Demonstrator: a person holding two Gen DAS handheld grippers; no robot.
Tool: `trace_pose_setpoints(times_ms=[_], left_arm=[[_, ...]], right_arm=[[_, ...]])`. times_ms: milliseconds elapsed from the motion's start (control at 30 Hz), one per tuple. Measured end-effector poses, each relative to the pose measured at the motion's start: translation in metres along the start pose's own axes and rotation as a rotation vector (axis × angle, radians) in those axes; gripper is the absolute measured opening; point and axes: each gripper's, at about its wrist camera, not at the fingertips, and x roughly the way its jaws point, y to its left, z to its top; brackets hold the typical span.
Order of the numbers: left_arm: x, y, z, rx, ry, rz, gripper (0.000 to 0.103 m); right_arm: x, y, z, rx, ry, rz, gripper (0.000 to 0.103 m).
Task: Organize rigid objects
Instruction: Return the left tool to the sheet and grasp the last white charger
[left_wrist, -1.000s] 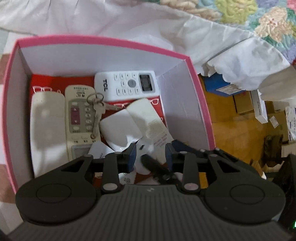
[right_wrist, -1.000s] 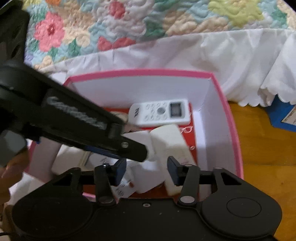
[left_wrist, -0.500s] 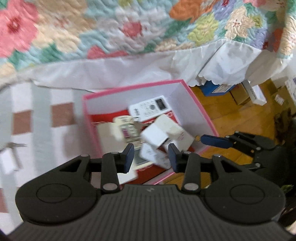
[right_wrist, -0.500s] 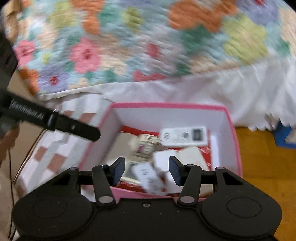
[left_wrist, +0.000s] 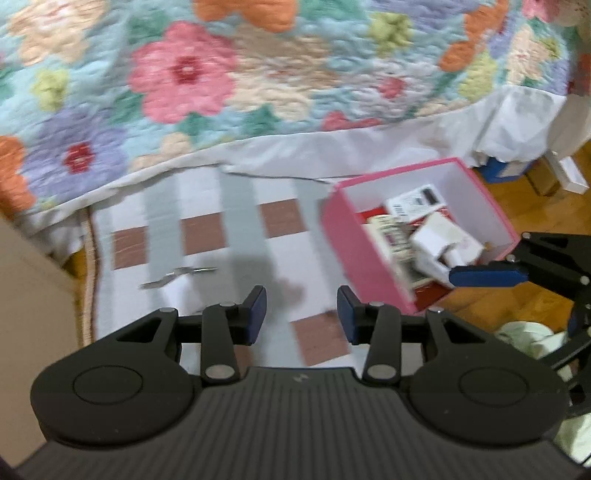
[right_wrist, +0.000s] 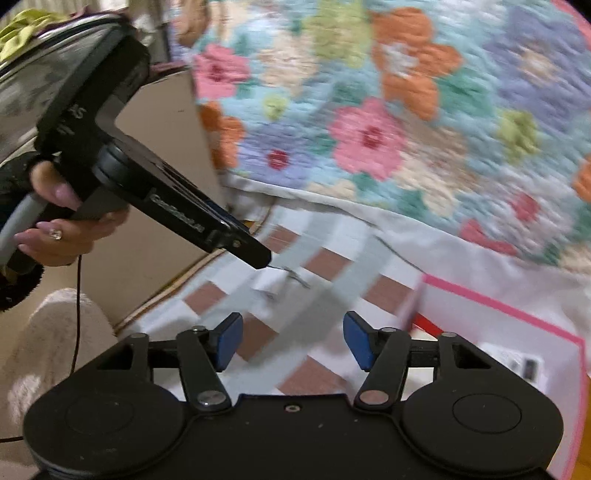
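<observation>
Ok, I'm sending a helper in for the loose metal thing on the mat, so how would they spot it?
Start at the flowered quilt and look down to the checked mat at its foot. The pink box sits at the mat's right edge; the keys lie to its left on the open mat. They are the only small, shiny metal item lying loose there, outside the box.

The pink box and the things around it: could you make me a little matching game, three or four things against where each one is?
Things:
1. white remote
2. keys
3. floral quilt
4. pink box

Places:
A. loose on the checked mat
B. draped over the bed behind the mat
C. inside the box, by its far wall
D. at the mat's edge, beside the wooden floor

Pairs: 1-C, 2-A, 3-B, 4-D
</observation>
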Motion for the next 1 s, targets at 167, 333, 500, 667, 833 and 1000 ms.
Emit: trace_pose_setpoints(times_ms=[167,333,500,667,833,1000], left_arm=[[0.002,0.033,-0.016,-0.042,0.004,0.022,0.047],[0.024,0.065,-0.027,-0.102,-0.024,0.042,0.058],[0.066,0.102,-0.026,-0.233,-0.063,0.076,0.060],[0.100,0.129,-0.038,-0.325,-0.101,0.063,0.067],[0.134,0.151,-0.055,-0.359,-0.071,0.078,0.068],[0.162,0.172,-0.067,-0.400,-0.045,0.091,0.068]], right_arm=[[0.039,0.022,0.015,-0.021,-0.010,0.070,0.067],[0.090,0.039,0.013,-0.021,-0.093,0.096,0.073],[0.140,0.038,-0.002,-0.101,-0.148,0.048,0.076],[0.182,0.028,-0.002,-0.028,-0.066,-0.048,0.076],[0.222,0.040,-0.011,-0.084,-0.031,-0.081,0.076],[0.258,0.049,-0.013,-0.080,0.016,-0.058,0.076]])
